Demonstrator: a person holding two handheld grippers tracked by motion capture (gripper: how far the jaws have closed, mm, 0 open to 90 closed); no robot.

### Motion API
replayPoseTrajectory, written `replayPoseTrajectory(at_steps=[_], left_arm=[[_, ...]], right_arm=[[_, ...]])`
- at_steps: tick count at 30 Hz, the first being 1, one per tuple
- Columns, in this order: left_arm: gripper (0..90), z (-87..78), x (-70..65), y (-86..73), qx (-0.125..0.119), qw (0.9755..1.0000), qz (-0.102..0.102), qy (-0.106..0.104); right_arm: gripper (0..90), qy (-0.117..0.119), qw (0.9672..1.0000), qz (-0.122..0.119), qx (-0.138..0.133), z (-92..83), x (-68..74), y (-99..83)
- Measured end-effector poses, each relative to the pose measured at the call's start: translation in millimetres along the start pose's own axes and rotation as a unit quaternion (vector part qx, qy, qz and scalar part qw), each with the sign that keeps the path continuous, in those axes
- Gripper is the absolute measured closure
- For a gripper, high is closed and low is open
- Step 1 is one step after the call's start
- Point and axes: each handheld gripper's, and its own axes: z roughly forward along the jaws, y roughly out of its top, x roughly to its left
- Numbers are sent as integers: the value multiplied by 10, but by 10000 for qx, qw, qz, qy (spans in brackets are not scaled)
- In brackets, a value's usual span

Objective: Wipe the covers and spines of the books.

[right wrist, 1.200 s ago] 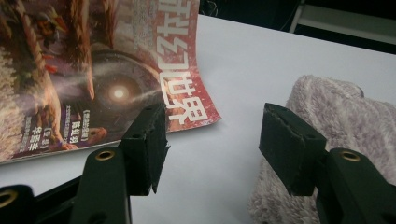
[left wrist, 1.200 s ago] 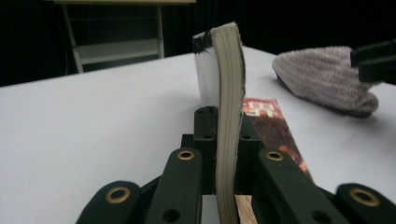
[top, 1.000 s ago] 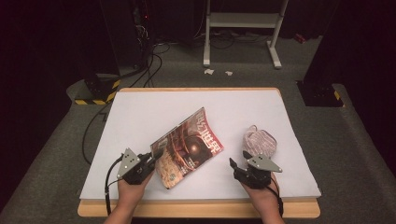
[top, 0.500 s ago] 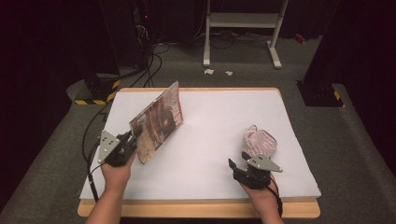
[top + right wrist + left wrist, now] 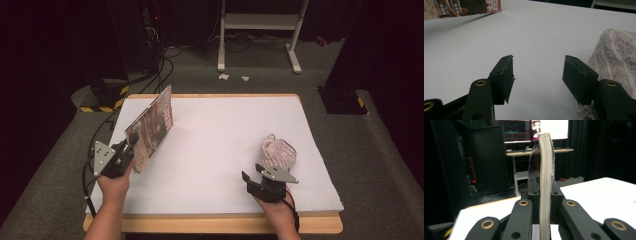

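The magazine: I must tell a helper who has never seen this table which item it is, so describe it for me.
On the white-covered table, look to the left edge, where the left tool is shut on the magazine. It is a thin, glossy, printed booklet, held up on edge. Its only neighbour, a soft pinkish cloth bundle on the right, lies low.

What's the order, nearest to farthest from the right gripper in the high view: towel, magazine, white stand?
1. Towel, on the table just ahead of the right gripper.
2. Magazine, across the table, clamped in the left gripper.
3. White stand, on the floor beyond the table.
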Motion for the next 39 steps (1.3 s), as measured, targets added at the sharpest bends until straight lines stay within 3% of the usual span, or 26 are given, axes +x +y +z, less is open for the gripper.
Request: replayPoseTrajectory(at_steps=[3,12,17,28,39], left_arm=[[840,4,-197,-32,-18,9997,2,-252],[840,100,-470,-131,154,9974,-114,-699],[839,172,-634,-185,278,9947,-194,-971],[837,270,-880,-355,612,9887,-199,-1351],[832,314,-1039,-461,769,9857,-94,-1496]], right_arm=[[416,13,10000,-65,61,24,27,-14],[416,19,9999,-54,116,44,16,-38],[416,27,9999,-39,139,49,11,-48],[415,56,9997,-50,218,80,23,-67],[415,87,9996,-49,245,90,35,-75]])
